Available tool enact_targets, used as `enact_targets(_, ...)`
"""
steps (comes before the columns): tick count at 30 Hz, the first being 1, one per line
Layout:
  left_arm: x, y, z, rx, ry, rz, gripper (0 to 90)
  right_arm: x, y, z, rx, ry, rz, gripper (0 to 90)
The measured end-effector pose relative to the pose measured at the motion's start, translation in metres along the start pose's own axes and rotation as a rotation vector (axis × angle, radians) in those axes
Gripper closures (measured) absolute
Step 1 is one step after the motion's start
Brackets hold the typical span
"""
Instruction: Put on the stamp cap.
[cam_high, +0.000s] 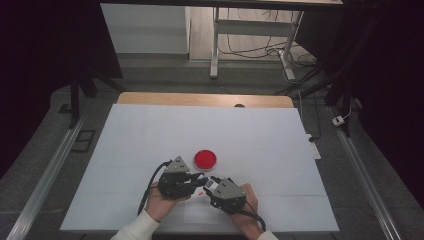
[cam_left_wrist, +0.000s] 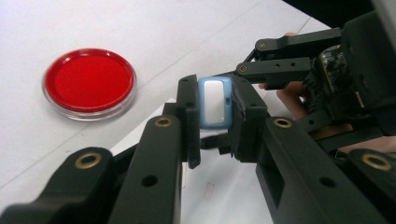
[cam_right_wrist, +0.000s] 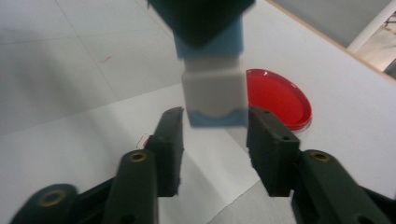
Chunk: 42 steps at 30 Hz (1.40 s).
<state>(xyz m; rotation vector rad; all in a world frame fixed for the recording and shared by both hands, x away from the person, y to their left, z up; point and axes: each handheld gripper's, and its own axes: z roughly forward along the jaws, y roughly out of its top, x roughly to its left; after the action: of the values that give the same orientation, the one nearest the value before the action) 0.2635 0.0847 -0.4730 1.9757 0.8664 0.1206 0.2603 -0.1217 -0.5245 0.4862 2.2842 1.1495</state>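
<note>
Blue-white block (cam_left_wrist: 215, 102) between left gripper (cam_left_wrist: 215, 140) pads.

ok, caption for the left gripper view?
Left gripper clamps a small blue-and-white block beside a red dish.

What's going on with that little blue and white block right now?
Left tool shut on blue and white block. Right tool open around its free end, pads apart from it. Red dish sits beyond, nothing blocking.

Grey floor (cam_high: 150, 75), white desk frame (cam_high: 250, 30), dark drapes (cam_high: 390, 75).
</note>
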Motion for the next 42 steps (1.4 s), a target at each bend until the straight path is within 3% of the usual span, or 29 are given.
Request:
enact_targets(5,0.001,0.001,-0.007,-0.023,0.004,0.001,75.4,-0.007,-0.003,-0.006,-0.021,0.035,0.012,49.9)
enact_targets(13,0.005,0.002,-0.013,-0.047,0.02,0.003,75.3,-0.028,-0.013,-0.018,-0.021,0.073,0.087,47.6)
enact_targets(27,0.009,0.002,-0.017,-0.077,0.029,0.029,75.3,-0.073,-0.038,-0.053,-0.011,0.048,0.164,47.8)
enact_targets(42,0.016,0.002,-0.028,-0.107,0.074,0.045,75.2,-0.104,-0.069,-0.089,0.019,-0.003,0.218,49.2)
